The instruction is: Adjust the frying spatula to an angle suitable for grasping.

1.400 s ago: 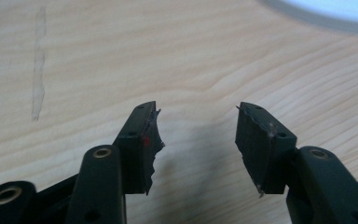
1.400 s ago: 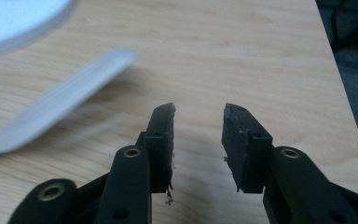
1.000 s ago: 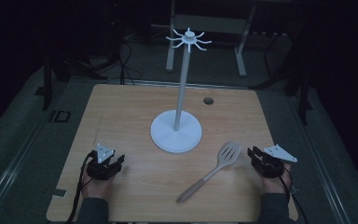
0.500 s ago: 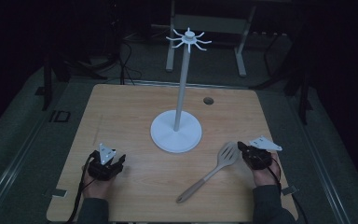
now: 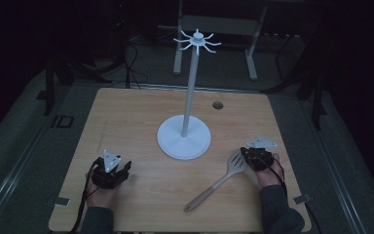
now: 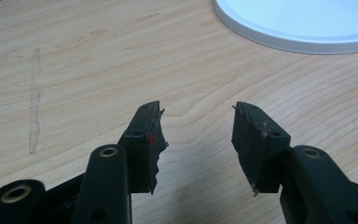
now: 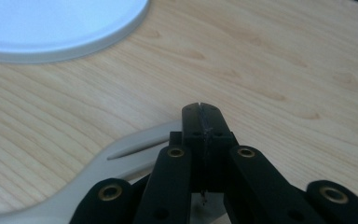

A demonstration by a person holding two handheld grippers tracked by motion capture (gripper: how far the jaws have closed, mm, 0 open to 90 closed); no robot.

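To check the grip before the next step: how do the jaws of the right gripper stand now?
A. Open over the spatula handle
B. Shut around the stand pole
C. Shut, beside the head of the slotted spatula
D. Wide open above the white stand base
C: in the right gripper view the right gripper has its jaws pressed together, with the slotted spatula head lying just beside and below them on the table.

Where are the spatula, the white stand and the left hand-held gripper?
spatula (image 5: 235, 162): high view, on its slotted head.
white stand (image 5: 183, 143): high view, on its round base.
left hand-held gripper (image 6: 196, 135): left gripper view, midway between its open tips.
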